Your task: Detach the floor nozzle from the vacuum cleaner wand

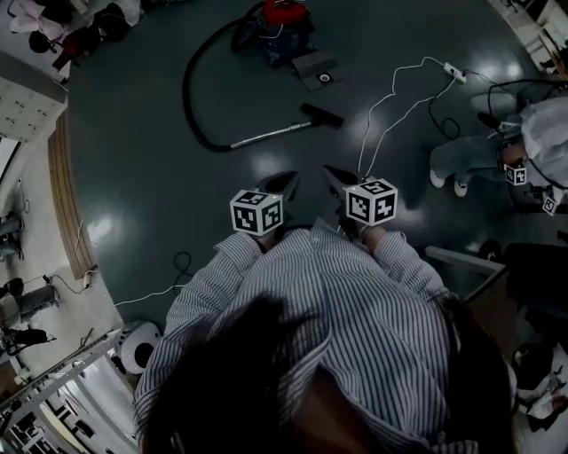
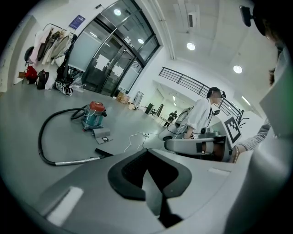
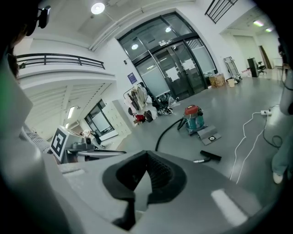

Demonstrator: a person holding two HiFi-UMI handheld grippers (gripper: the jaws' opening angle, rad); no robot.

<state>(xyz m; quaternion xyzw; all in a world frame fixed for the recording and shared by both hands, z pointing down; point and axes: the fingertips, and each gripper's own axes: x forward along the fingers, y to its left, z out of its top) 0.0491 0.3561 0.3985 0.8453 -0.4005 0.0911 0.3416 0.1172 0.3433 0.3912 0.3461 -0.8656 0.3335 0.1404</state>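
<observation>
In front of the person, the left gripper (image 1: 289, 182) and right gripper (image 1: 332, 175) are side by side, jaws together and empty. Well beyond them the nozzle (image 1: 321, 115) lies on the floor (image 1: 151, 186), joined to the wand (image 1: 269, 135).

floor (image 1: 133, 160): glossy dark grey | glass doors (image 3: 178, 68): far wall | ceiling lights (image 2: 191, 46): on | balcony railing (image 3: 59, 58): upper level

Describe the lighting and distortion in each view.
Head view: dim, edges strongly curved, bright glare patches on the floor. Left gripper view: bright, fisheye-bent, the vacuum cleaner sharp. Right gripper view: bright, a ceiling lamp flaring at top, corners black.
</observation>
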